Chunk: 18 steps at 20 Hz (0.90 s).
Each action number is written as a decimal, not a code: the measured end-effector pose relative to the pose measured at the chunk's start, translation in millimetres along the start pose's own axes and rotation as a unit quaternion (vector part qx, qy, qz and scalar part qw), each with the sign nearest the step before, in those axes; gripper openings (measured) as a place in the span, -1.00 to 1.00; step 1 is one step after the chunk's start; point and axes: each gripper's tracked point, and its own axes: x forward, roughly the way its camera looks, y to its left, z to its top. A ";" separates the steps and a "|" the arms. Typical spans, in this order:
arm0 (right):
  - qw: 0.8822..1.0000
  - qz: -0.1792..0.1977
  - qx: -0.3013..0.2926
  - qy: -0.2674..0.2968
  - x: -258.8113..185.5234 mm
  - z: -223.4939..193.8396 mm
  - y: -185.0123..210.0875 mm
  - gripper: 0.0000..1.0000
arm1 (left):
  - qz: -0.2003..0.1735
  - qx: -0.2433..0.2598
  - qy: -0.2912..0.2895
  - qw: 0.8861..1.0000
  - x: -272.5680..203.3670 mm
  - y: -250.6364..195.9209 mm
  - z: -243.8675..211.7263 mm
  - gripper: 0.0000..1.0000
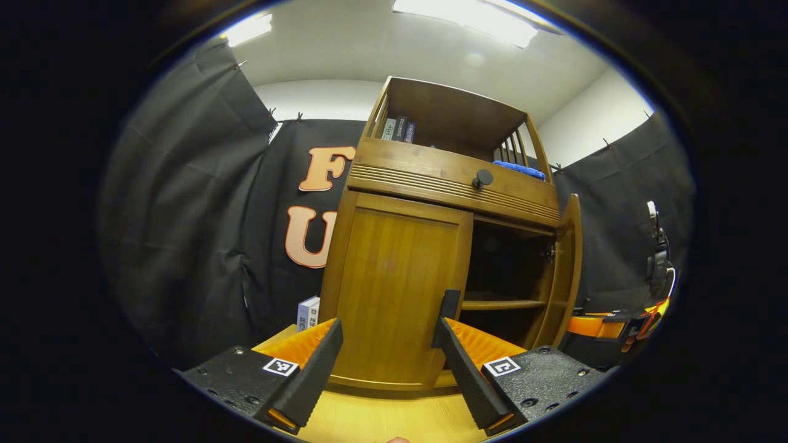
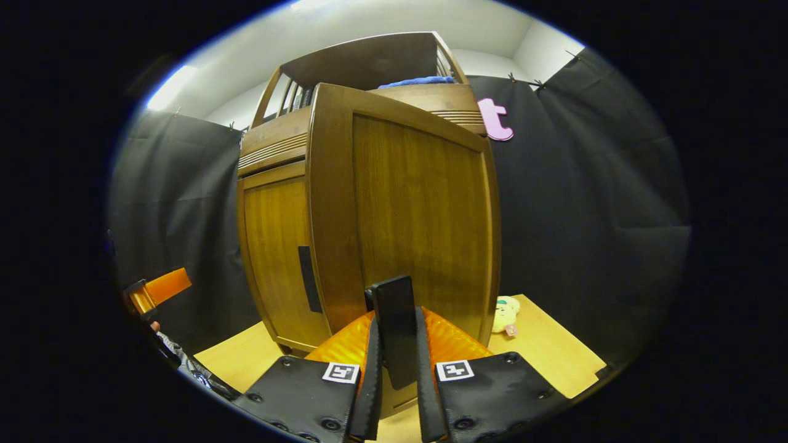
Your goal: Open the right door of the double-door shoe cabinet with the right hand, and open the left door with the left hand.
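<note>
While the right gripper (image 2: 396, 375) clamped the dark handle (image 2: 397, 326) of the right door (image 2: 425, 215), its jaws were nearly together with both fingers pressed on the handle's sides. That door stood swung out from the cabinet (image 2: 271, 154), filling the middle of the right gripper view; in the left gripper view it showed edge-on at the cabinet's right side (image 1: 569, 271), with a shelf (image 1: 502, 304) bared in the dark opening behind it.

The left door (image 1: 394, 289) sat flush and closed. Its handle (image 1: 449, 304) ran along its right edge, and in the right gripper view showed as a dark strip (image 2: 306, 280). The left gripper (image 1: 388, 363) hung in front of this door with its jaws wide apart and nothing between them; the right finger's tip lay near the handle, though contact could not be judged.

Above the doors a drawer front carried a round knob (image 1: 482, 179). On top of the cabinet lay a blue cloth (image 1: 519, 168), and some books (image 1: 398, 130) stood at the back left. The cabinet stood on a wooden desk (image 1: 381, 418). A small white box (image 1: 308, 314) stood just beside the cabinet's left side, and a small plush toy (image 2: 506, 314) lay on the desk near the open door's far edge.
</note>
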 end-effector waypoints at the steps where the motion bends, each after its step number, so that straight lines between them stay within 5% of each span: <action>1: 1.000 -0.006 0.005 -0.002 -4.0 1.2 -3.6 -0.36 | -0.002 0.000 0.000 1.000 0.0 -1.5 -0.5 0.89; 2: 1.000 -0.014 0.011 -0.003 -6.5 1.6 -7.7 -0.27 | -0.004 0.001 0.000 1.000 0.3 -3.3 -0.5 0.89; 3: 1.000 -0.022 0.017 -0.005 -9.4 1.6 -11.5 -0.46 | -0.006 0.002 0.001 1.000 0.9 -3.9 -0.7 0.89; 4: 0.999 -0.031 0.021 -0.006 -12.6 1.3 -15.7 -0.27 | -0.008 0.002 0.001 1.000 1.0 -5.2 -2.0 0.89; 7: 0.998 -0.061 0.025 -0.007 -19.9 -0.7 -31.7 -0.47 | -0.015 -0.005 0.000 1.000 -0.8 -9.7 -0.5 0.89; 8: 0.997 -0.072 0.026 -0.006 -22.4 -2.6 -37.6 -0.27 | -0.018 -0.005 -0.001 1.000 -1.7 -12.5 -0.2 0.82; 11: 0.994 -0.108 0.031 -0.005 -26.9 -4.9 -57.3 -0.40 | -0.026 -0.002 -0.004 1.000 -2.1 -18.0 2.6 0.93; 12: 0.991 -0.131 0.026 -0.004 -28.1 -5.5 -70.5 -0.26 | -0.028 -0.001 -0.004 1.000 -2.0 -20.6 2.1 0.89; 13: 0.991 -0.133 0.023 -0.006 -32.3 -5.0 -78.2 -0.87 | -0.030 -0.001 -0.002 1.000 -1.3 -22.7 1.5 0.89; 16: 0.992 -0.127 0.009 0.002 -34.0 -7.1 -87.2 -0.31 | -0.032 -0.009 0.002 0.999 1.6 -28.2 0.8 0.89; 18: 0.992 -0.124 -0.023 0.009 -36.2 -6.4 -98.3 -0.58 | -0.031 -0.018 0.005 0.999 5.8 -34.8 -0.7 0.89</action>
